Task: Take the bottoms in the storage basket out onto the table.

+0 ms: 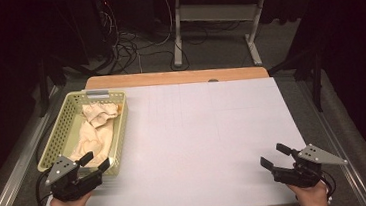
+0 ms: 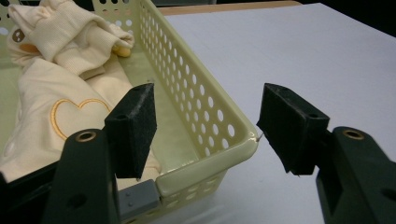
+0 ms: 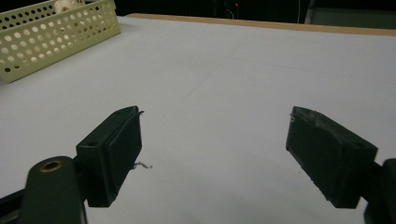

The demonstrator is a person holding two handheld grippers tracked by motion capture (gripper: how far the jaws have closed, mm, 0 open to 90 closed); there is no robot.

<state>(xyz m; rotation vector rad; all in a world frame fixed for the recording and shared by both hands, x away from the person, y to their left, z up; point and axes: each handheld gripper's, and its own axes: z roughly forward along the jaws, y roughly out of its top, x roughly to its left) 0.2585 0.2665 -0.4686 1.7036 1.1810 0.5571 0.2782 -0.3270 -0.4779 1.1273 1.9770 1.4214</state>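
Black left gripper (image 1: 96,162) agape astride basket (image 1: 121,133) corner – right gripper (image 1: 275,156) agape, low over table (image 1: 198,131).

Table evenly lit, surroundings dark, perhaps slightly soft focus

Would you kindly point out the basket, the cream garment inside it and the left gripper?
basket (image 1: 121,119): high view, right side wall.
cream garment (image 2: 56,93): left gripper view, fabric beside the embroidered heart.
left gripper (image 1: 98,161): high view, midway between its open fingertips.
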